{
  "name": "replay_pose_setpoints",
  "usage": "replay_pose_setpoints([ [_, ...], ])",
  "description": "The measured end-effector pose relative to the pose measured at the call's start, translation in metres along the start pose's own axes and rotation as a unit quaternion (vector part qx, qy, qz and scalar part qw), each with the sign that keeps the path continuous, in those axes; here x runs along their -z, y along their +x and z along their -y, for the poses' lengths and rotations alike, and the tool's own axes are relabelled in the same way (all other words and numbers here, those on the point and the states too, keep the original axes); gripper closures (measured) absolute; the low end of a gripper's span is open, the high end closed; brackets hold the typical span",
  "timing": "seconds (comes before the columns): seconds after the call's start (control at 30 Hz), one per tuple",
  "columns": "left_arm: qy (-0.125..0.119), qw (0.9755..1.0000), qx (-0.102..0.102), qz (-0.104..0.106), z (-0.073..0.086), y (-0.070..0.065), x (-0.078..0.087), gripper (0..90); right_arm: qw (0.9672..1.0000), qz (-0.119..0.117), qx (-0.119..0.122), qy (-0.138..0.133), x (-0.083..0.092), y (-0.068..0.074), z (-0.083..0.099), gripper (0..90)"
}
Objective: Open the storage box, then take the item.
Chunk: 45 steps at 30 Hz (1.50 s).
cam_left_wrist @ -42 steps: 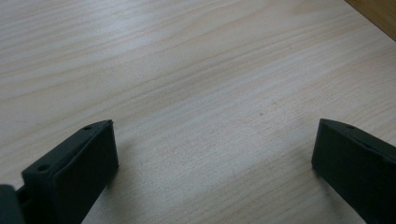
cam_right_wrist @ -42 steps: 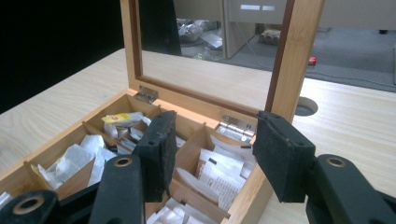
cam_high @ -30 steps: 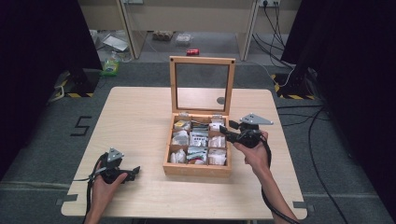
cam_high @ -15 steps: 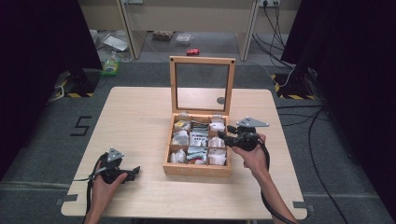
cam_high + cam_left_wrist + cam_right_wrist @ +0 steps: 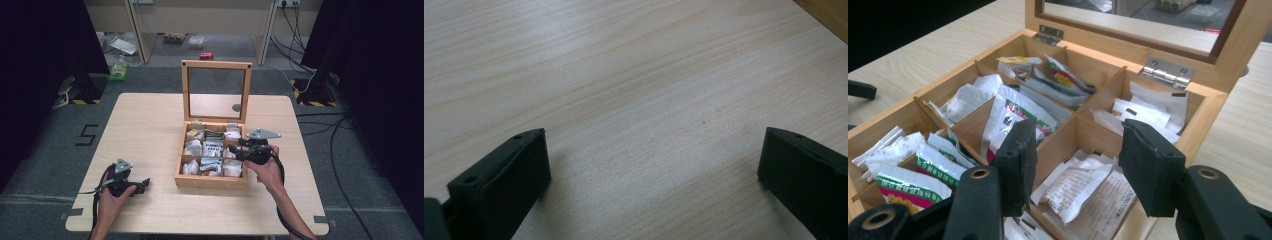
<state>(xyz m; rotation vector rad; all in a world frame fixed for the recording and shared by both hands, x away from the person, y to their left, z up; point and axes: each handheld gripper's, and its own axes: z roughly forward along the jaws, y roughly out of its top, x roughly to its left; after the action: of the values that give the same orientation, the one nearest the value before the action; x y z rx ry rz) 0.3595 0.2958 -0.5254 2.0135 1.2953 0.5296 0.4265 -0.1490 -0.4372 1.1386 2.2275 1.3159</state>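
Tea bags (image 5: 1013, 117) filled the open wooden box (image 5: 212, 181) mid-table, the right gripper (image 5: 1075, 167) hung over them open and empty, and the left gripper (image 5: 651, 165) sat wide open near the table's (image 5: 150, 125) front left corner.

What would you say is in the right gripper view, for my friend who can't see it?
The right gripper hangs open over a wooden box split into compartments full of packets. Its two black jaws stand apart above the near right compartment, holding nothing. The box's lid, with a clear pane, stands open at the back.
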Motion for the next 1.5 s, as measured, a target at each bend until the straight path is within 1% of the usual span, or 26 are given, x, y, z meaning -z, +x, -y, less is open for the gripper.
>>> replay_pose_setpoints([
  [0.13, 0.0, 1.0, 0.0, 0.0, 0.0, 0.0, 0.0, 0.0, 1.0, 0.0, 0.003, 0.004, 0.0, 0.001, 0.001, 49.1],
  [0.2, 0.0, 1.0, 0.0, 0.0, 0.0, 0.0, 0.0, 0.0, 1.0, 0.0, 0.004, -0.001, 0.0, 0.001, -0.002, 49.0],
  [0.4, 0.0, 1.0, 0.0, 0.0, 0.0, 0.0, 0.0, 0.0, 0.9999, -0.009, 0.004, 0.003, -0.003, 0.001, -0.001, 49.0],
  [0.47, 0.0, 1.0, 0.0, 0.0, 0.0, 0.0, 0.0, 0.0, 0.9999, -0.007, 0.006, 0.007, -0.005, 0.0, 0.001, 49.0],
  [0.5, 0.0, 1.0, 0.0, 0.0, 0.0, 0.0, 0.0, 0.0, 0.9999, -0.006, 0.002, 0.012, -0.008, -0.002, 0.003, 49.1],
  [0.6, 0.0, 1.0, 0.0, 0.0, 0.0, 0.0, 0.0, 0.0, 0.9999, -0.001, 0.0, 0.015, -0.009, -0.006, 0.004, 49.6],
  [0.67, 0.0, 1.0, 0.0, 0.0, 0.0, 0.0, 0.0, 0.0, 0.9999, 0.001, 0.001, 0.015, -0.01, -0.007, 0.003, 49.9],
  [0.73, 0.0, 1.0, 0.0, 0.0, 0.0, 0.0, 0.0, 0.0, 0.9999, 0.008, -0.003, 0.013, -0.01, -0.01, 0.002, 51.0],
  [0.83, 0.0, 1.0, 0.0, 0.0, 0.0, 0.0, 0.0, 0.0, 0.9999, 0.008, -0.005, 0.014, -0.01, -0.01, 0.003, 51.7],
  [0.93, 0.0, 1.0, 0.0, 0.0, 0.0, 0.0, 0.0, 0.0, 0.9996, 0.011, -0.006, 0.026, -0.013, -0.009, 0.005, 52.8],
  [1.0, 0.0, 1.0, 0.0, 0.0, 0.0, 0.0, 0.0, 0.0, 0.9995, 0.011, -0.005, 0.028, -0.014, -0.008, 0.006, 53.0],
  [1.07, 0.0, 1.0, 0.0, 0.0, 0.0, 0.0, 0.0, 0.0, 0.9992, 0.011, -0.002, 0.039, -0.017, -0.005, 0.007, 53.0],
  [1.2, -0.001, 1.0, 0.0, -0.001, 0.0, 0.0, 0.0, 0.0, 0.9989, 0.011, -0.002, 0.046, -0.018, -0.004, 0.007, 53.0],
  [1.37, -0.001, 1.0, -0.001, -0.001, 0.001, -0.001, 0.001, 0.1, 0.9985, 0.007, -0.008, 0.054, -0.02, -0.003, 0.008, 53.6],
  [1.43, -0.001, 1.0, -0.001, -0.001, 0.001, -0.001, 0.001, 0.0, 0.998, -0.002, -0.019, 0.061, -0.024, -0.001, 0.011, 55.0],
  [1.5, -0.001, 1.0, -0.001, 0.0, 0.001, -0.001, 0.001, 0.0, 0.998, -0.001, -0.02, 0.061, -0.025, 0.0, 0.012, 55.9],
])
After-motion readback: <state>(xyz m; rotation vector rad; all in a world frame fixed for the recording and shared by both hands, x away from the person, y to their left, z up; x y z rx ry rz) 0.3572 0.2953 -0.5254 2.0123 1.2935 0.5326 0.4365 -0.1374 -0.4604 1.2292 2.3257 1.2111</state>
